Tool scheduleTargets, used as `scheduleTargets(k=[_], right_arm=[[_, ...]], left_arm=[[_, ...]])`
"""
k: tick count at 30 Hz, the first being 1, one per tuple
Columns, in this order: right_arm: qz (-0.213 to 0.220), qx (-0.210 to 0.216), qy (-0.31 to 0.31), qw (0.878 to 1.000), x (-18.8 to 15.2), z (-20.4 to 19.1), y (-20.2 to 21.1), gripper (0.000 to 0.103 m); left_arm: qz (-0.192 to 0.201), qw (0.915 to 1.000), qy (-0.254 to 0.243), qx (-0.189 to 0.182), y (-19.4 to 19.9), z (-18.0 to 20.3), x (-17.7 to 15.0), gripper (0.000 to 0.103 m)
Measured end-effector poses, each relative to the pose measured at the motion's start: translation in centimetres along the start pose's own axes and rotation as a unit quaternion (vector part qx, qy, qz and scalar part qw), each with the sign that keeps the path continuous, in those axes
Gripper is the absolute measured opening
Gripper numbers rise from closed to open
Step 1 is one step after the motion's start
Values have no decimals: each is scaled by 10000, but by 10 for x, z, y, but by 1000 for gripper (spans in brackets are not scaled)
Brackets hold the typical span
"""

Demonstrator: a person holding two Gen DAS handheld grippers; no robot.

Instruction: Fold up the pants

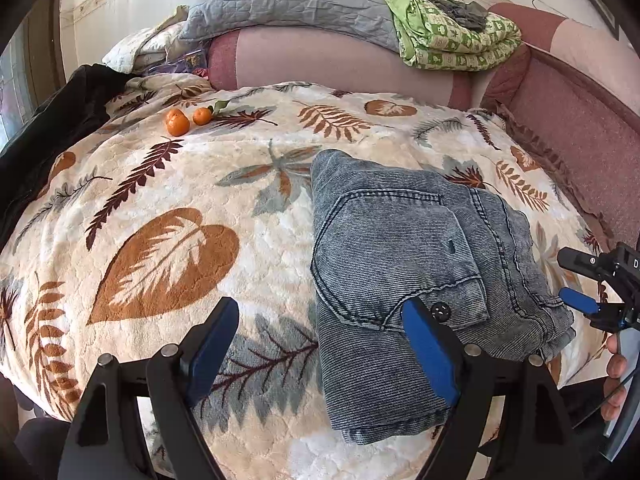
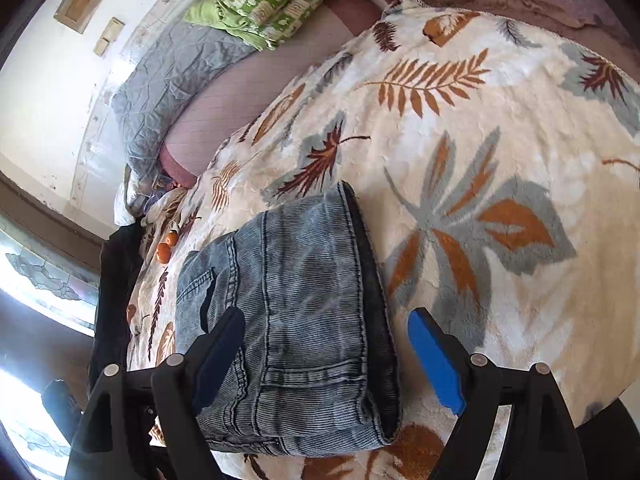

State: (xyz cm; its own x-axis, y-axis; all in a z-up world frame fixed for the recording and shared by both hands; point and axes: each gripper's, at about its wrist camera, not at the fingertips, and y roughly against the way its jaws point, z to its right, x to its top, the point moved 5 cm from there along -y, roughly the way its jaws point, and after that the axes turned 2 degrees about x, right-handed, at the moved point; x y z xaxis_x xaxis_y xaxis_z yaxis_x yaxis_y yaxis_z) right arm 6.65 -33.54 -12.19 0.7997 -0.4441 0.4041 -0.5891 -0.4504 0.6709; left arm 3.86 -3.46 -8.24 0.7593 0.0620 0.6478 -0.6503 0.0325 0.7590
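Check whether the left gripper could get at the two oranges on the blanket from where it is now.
Probably yes. The left gripper is open and empty, and only bare leaf-print blanket lies between it and the oranges; the folded jeans sit off to the side.

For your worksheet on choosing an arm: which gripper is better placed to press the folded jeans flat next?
Probably the right gripper. It is open with the folded jeans lying directly between its fingers. The left gripper, also open, mostly faces bare blanket; only one finger overlaps the jeans' edge.
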Motion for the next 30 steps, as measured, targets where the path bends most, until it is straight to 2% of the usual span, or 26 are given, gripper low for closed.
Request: scheduleTargets(k=[9, 14, 17, 20, 22, 23, 25, 26, 28, 30], right_arm=[[-27, -252, -34, 9997, -5, 10, -5, 86], [419, -503, 335, 9973, -1, -1, 4, 86], [433, -564, 447, 9965, -3, -5, 2, 86], [485, -725, 754, 9933, -7, -15, -1, 86], [466, -826, 1108, 9893, -12, -25, -4, 86], [320, -1001, 1353, 9852, -17, -29, -11, 86], [-197, -1563, 1881, 9694, -33, -28, -34, 87], [16, -1604, 1999, 9666, -34, -31, -31, 88], [-18, -1579, 2136, 9641, -34, -37, -24, 89], [135, -1302, 1969, 9717, -30, -39, -12, 89]], left_arm=[[-77, 10000, 8, -11, -10, -12, -5, 84], [-126, 9989, 445, -90, -14, -36, -1, 84], [-90, 9979, 608, -216, -12, -37, 5, 84], [20, 9995, 217, -217, -11, -21, 8, 84], [-170, 9996, -238, -23, -22, -7, 1, 85], [-421, 9976, -534, 94, -32, 2, -7, 87], [-92, 9970, -701, 300, -29, 6, -12, 90], [-74, 9960, -804, 383, -28, 7, -12, 91], [-174, 9956, -829, 400, -22, 7, -6, 91], [34, 9973, -660, 308, -8, 4, 7, 91]])
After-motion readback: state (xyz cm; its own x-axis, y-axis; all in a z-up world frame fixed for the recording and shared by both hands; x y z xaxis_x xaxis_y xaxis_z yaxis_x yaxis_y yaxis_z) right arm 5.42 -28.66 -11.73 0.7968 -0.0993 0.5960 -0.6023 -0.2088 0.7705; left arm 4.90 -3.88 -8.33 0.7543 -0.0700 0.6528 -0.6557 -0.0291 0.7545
